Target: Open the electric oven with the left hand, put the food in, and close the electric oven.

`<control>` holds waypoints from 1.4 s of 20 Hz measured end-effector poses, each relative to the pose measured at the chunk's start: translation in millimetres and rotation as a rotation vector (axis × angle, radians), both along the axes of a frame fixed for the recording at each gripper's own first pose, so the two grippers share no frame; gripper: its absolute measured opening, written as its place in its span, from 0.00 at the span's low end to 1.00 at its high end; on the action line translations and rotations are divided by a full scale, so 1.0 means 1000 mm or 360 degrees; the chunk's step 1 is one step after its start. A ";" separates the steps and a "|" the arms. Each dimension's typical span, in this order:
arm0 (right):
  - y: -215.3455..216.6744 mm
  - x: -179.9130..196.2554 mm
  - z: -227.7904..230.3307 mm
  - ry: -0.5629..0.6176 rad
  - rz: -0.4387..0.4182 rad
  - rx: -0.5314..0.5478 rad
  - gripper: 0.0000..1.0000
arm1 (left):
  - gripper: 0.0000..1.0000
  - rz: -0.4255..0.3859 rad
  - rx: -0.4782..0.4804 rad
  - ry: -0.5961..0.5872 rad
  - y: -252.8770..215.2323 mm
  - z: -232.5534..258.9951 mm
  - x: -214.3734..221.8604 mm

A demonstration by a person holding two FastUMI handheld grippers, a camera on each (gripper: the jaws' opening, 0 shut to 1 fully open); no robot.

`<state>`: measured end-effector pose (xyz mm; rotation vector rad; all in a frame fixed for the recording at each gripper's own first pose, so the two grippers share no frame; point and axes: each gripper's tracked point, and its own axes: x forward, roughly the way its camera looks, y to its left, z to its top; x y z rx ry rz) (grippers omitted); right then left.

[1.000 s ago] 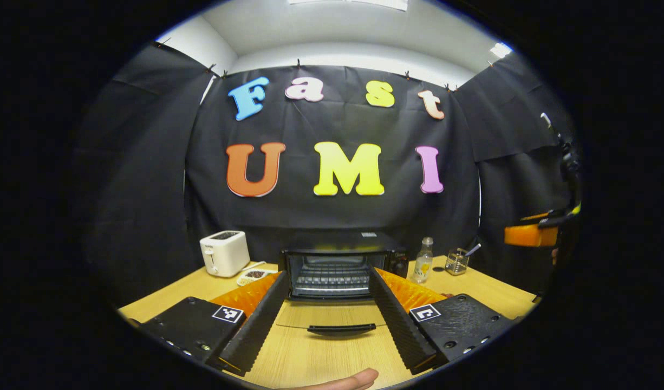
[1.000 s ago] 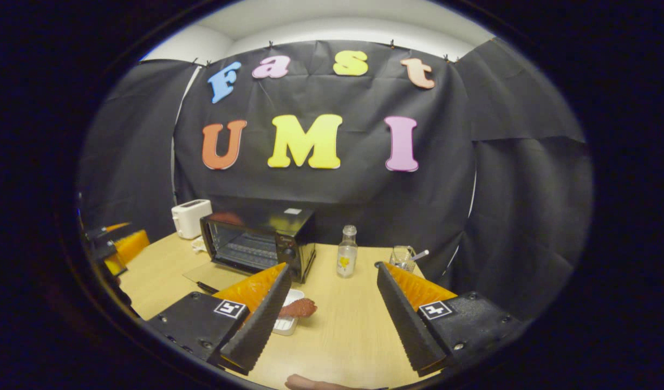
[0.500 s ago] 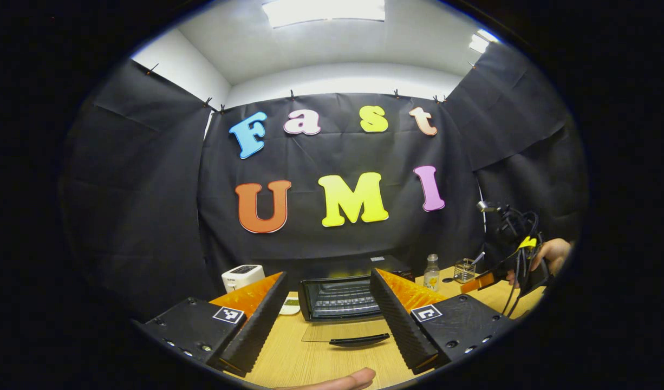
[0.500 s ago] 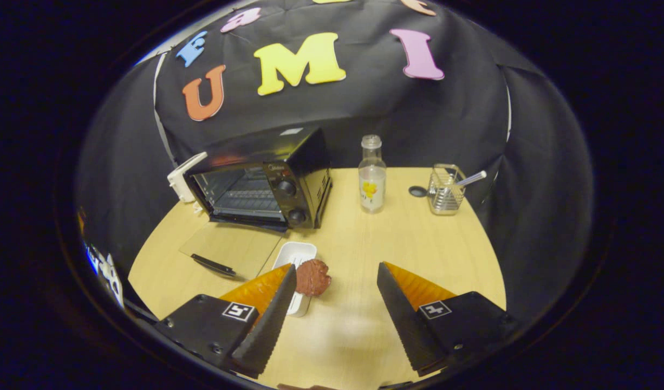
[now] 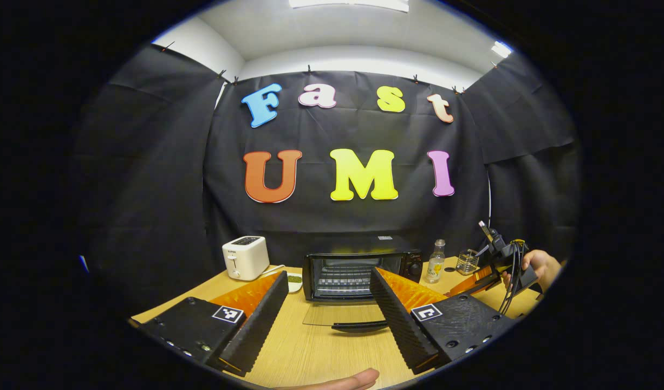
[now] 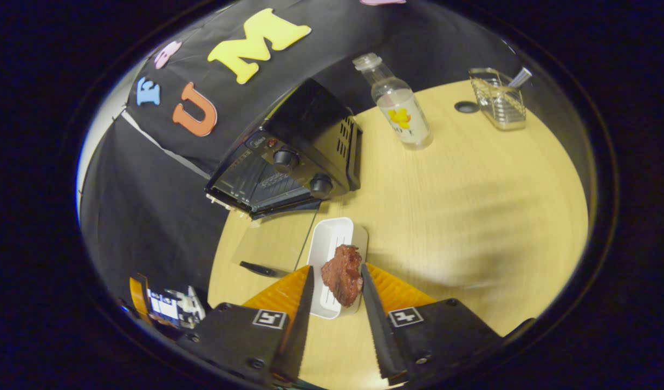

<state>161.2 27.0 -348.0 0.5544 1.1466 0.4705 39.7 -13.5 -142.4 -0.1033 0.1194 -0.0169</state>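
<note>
The black electric oven (image 5: 359, 269) stands at the back of the wooden table, its glass door (image 5: 340, 315) folded down flat. My left gripper (image 5: 326, 319) hovers open in front of that door, with nothing between its fingers. In the right gripper view, a reddish-brown piece of food (image 6: 343, 273) lies on a white tray (image 6: 332, 244) in front of the oven (image 6: 294, 157). My right gripper (image 6: 336, 268) straddles the food with its jaws narrowed. The right finger is at the food's edge, and a strip of tray shows by the left finger. A hand holds that gripper (image 5: 481, 280) in the left gripper view.
A white toaster (image 5: 245, 257) stands left of the oven. A small clear bottle (image 6: 399, 111) and a wire basket (image 6: 497, 97) holding a utensil stand to its right. The open door's handle (image 6: 259, 268) lies close to the tray. The left gripper (image 6: 169, 306) is at the lower left.
My right gripper has come down over the tray, tipped downward, and narrowed its jaws from wide open to either side of the food. My left gripper has shifted only slightly; the oven door stays open.
</note>
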 end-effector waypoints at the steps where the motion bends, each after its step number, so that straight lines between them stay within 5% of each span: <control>1: 0.001 0.000 -0.006 0.0022 -0.0027 0.0017 0.47 | 0.96 -0.0002 -0.0046 0.0014 0.001 -0.001 0.000; 2: 0.001 -0.001 -0.006 0.0048 -0.0044 0.0059 0.20 | 0.96 -0.0006 -0.0080 0.0021 0.003 -0.003 -0.001; 4: 0.004 -0.012 0.000 0.0033 -0.0032 0.0078 0.13 | 0.95 -0.0005 -0.0095 0.0034 0.007 -0.005 -0.004; 14: 0.013 -0.044 0.078 -0.0537 0.0085 -0.0174 0.11 | 0.95 0.0060 0.0046 -0.0018 0.026 0.011 -0.036; 19: 0.029 -0.053 0.100 -0.0852 0.0198 -0.0493 0.08 | 0.95 0.0081 0.0052 -0.0036 0.034 0.020 -0.050; 28: 0.088 -0.032 0.100 -0.1034 0.0255 -0.0798 0.08 | 0.95 0.0072 0.0159 -0.0033 0.046 0.017 -0.068</control>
